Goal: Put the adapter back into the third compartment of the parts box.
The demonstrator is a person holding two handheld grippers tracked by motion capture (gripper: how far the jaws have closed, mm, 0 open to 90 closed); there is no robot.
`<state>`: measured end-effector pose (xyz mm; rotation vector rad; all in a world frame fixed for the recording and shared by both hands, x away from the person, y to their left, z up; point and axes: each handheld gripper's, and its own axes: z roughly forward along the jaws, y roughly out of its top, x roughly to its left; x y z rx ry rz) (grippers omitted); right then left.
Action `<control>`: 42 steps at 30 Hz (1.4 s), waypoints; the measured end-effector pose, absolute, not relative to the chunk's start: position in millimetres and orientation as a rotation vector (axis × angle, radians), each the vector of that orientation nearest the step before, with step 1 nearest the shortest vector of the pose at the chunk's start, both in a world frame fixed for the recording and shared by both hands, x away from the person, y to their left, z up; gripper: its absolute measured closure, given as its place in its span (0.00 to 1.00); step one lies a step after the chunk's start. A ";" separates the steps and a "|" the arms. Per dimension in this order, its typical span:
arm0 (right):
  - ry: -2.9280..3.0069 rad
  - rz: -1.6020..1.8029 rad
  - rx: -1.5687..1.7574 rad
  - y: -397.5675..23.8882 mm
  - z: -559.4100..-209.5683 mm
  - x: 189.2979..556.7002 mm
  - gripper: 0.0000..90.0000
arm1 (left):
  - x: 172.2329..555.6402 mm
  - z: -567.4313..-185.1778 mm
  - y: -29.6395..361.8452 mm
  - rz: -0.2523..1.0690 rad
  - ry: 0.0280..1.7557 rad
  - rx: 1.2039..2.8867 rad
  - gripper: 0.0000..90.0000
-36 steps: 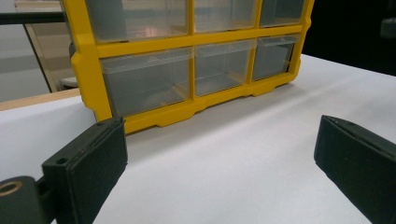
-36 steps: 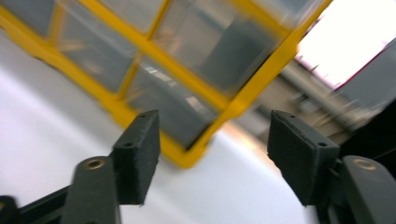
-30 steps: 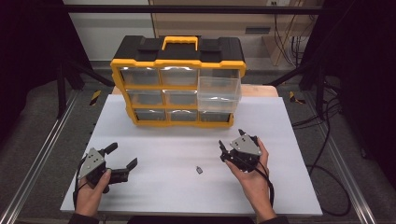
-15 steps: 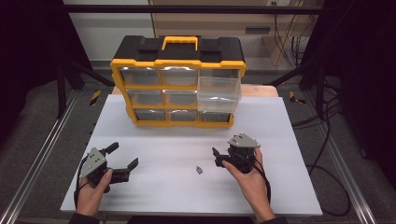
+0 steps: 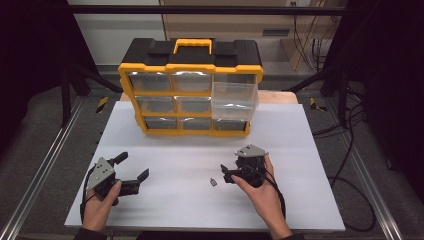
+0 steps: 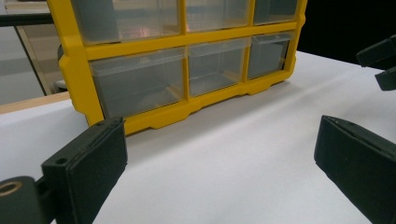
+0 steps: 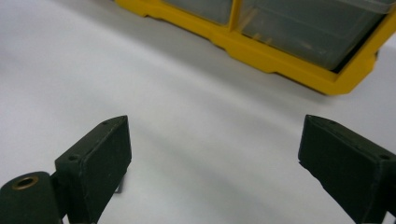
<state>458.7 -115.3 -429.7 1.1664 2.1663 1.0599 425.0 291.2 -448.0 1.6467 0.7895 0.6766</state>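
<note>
A yellow and black organizer (image 5: 190,95) with clear drawers stands at the back of the white table (image 5: 300,150). Its middle right drawer (image 5: 235,100) is pulled out. A small dark part (image 5: 213,182) lies on the table at the front. My right gripper (image 5: 226,173) sits just right of it, pointing left. Its jaws have just been opening and stand wide with nothing between them. In the right gripper view (image 7: 215,158) the part (image 7: 120,186) peeks out beside the left jaw. My left gripper (image 5: 133,166) rests open at the front left, facing the organizer (image 6: 187,102).
Bare white table lies between the two hands and in front of the organizer. Metal rails (image 5: 45,165) run along both sides of the table. Cables (image 5: 350,165) trail off to the right. The right gripper's jaws (image 6: 380,63) show at the far right of the left gripper view.
My right hand has shifted a little left toward the small part, and its jaws have spread wider. The left hand has stayed where it was.
</note>
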 end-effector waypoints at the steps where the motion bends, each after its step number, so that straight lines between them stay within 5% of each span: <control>1: 2.177 1.055 1.170 -113.1 -430.4 458.1 0.11 | 425.1 -448.0 291.1 0.676 0.789 1.647 0.03; 42: 2.473 0.921 1.106 -58.9 -455.4 443.8 0.11 | 428.4 -448.0 287.0 0.669 0.770 1.663 0.02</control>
